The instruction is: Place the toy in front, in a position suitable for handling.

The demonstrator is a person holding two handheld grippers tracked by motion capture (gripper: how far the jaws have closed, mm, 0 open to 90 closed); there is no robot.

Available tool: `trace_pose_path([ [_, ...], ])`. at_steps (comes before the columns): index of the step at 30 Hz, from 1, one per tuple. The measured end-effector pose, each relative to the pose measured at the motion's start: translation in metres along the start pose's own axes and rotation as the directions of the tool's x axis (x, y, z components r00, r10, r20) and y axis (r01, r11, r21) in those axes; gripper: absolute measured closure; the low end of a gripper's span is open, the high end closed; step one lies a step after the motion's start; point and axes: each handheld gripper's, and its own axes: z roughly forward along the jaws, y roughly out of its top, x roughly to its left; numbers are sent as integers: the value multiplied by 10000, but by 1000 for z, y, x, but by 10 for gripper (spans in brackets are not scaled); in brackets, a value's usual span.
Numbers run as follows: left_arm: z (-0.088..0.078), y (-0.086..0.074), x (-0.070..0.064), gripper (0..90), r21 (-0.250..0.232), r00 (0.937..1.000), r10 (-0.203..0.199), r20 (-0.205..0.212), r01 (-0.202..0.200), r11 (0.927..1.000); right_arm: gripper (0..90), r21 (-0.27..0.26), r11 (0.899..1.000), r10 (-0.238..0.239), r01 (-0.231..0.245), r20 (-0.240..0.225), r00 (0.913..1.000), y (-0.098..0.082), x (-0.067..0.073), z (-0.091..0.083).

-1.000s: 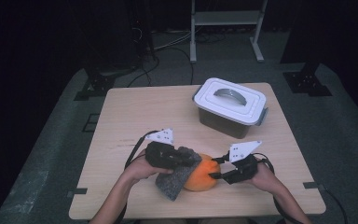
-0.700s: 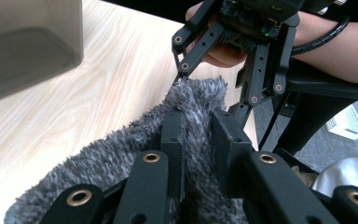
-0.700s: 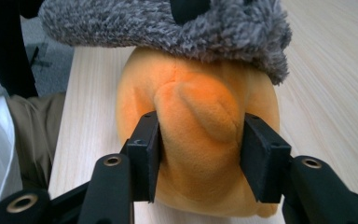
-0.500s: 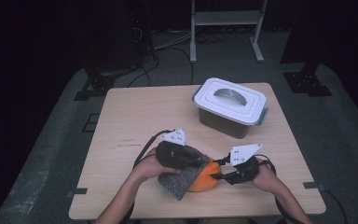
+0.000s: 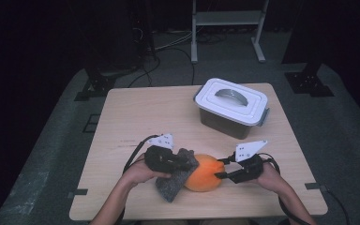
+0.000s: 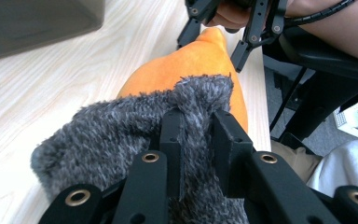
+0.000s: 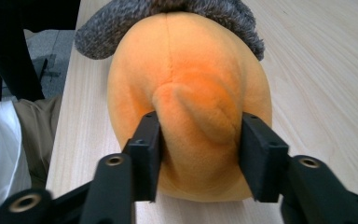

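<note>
An orange plush toy (image 5: 206,173) lies near the table's front edge, with a grey fuzzy cloth (image 5: 176,180) draped against its left side. My left gripper (image 5: 183,164) is shut on a fold of that cloth (image 6: 121,126), pinched between the jaws (image 6: 198,116) right over the plush (image 6: 186,65). From the right, my right gripper (image 5: 218,173) holds the plush's narrow end. In the right gripper view its jaws (image 7: 200,119) press on both sides of a stitched bump on the plush (image 7: 186,60). The cloth (image 7: 121,18) covers the far end of the plush.
A grey box with a white handled lid (image 5: 232,105) stands at the back right of the wooden table (image 5: 136,117). A person's forearms come in from the bottom edge. Dark floor, cables and a white shelf frame (image 5: 227,18) lie beyond the table.
My left gripper has carried the grey cloth to the right, farther onto the plush. The right gripper has stayed at the plush's right end.
</note>
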Motion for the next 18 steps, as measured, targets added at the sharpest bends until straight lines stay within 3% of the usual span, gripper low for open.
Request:
trace_pose_path([
  [2,2,3,0,749,-44,10000,-25,18,26,10000,363,331,9994,-87,80,213,9997,5,2,-2],
  [10,7,10,-3,749,-94,9998,141,120,-140,9999,283,320,9979,-580,567,411,9975,22,14,1],
  [13,9,12,-5,749,-168,9999,132,89,-130,9998,286,345,9976,-617,601,479,9969,23,16,5],
  [18,9,9,-2,749,-241,10000,63,23,-63,9997,388,127,9991,-413,408,373,9985,13,9,5],
])
